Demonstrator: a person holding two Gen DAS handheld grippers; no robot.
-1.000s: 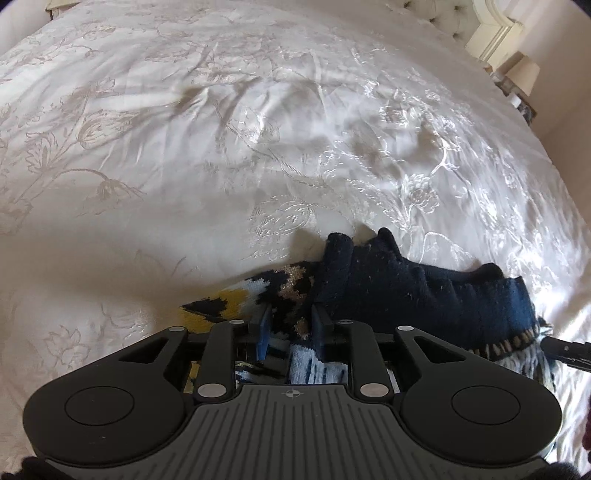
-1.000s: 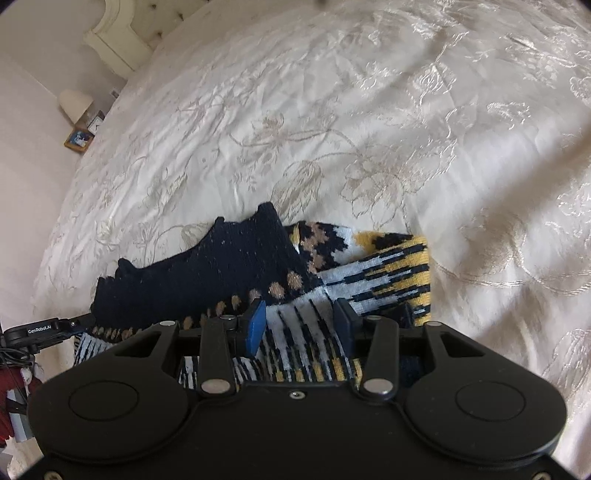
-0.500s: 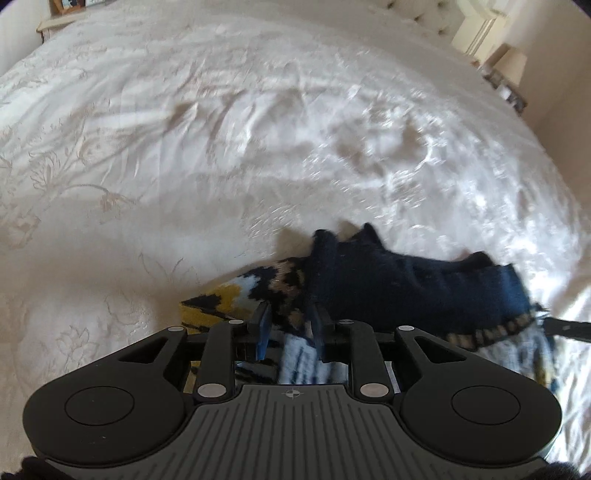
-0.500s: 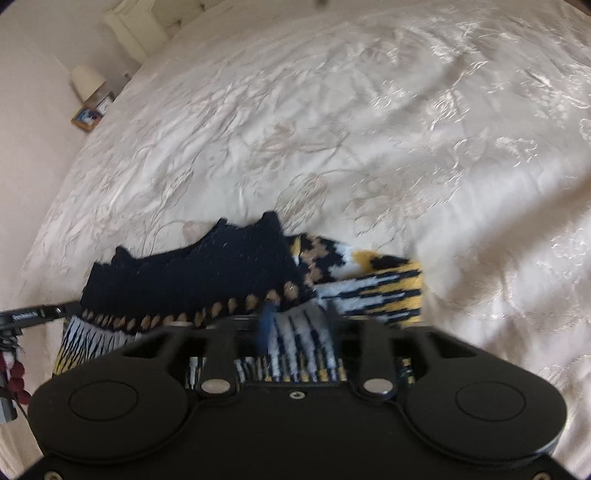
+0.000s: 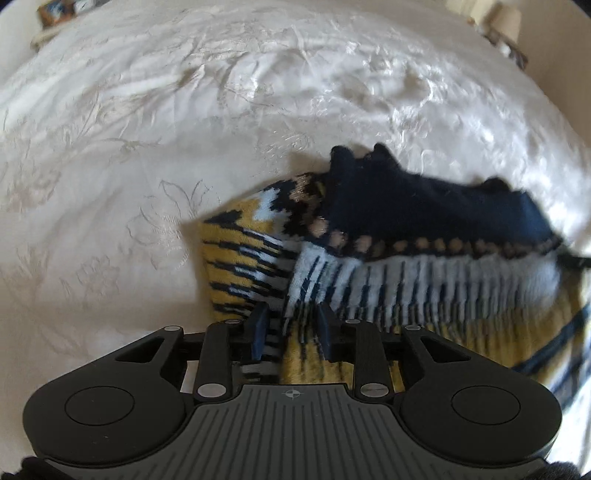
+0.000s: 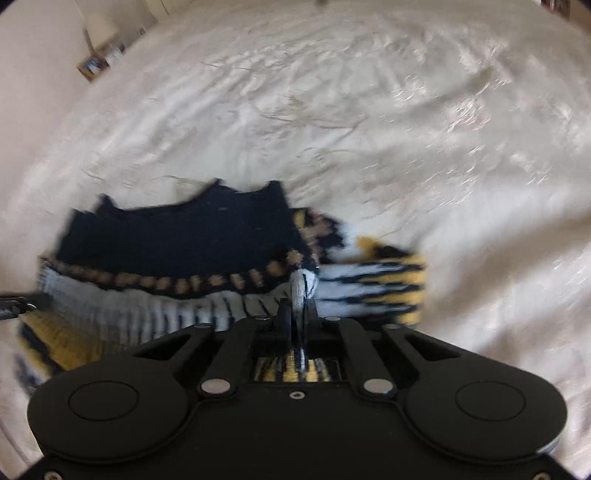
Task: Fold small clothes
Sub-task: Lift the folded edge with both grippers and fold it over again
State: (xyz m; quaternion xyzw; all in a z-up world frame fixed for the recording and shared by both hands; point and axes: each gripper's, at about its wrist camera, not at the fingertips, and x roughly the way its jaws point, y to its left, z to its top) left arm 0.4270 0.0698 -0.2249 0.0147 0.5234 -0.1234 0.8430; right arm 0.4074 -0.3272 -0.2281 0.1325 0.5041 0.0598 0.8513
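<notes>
A small knitted sweater (image 5: 424, 221) in navy, white and yellow lies on the white bedspread (image 5: 184, 129), partly lifted. My left gripper (image 5: 291, 328) sits at its near edge with the jaws apart around the yellow and white knit. In the right wrist view the sweater (image 6: 177, 240) spreads to the left. My right gripper (image 6: 299, 310) is shut on a pinched fold of the white knit. Both views are blurred by motion.
The embroidered bedspread (image 6: 369, 129) fills both views. A bedside table with a lamp (image 6: 99, 33) stands at the far left in the right wrist view. A lamp (image 5: 506, 18) shows at the far right in the left wrist view.
My right gripper has closed on the white knit. Both grippers have risen and pulled back, and more of the sweater's white and yellow bands show.
</notes>
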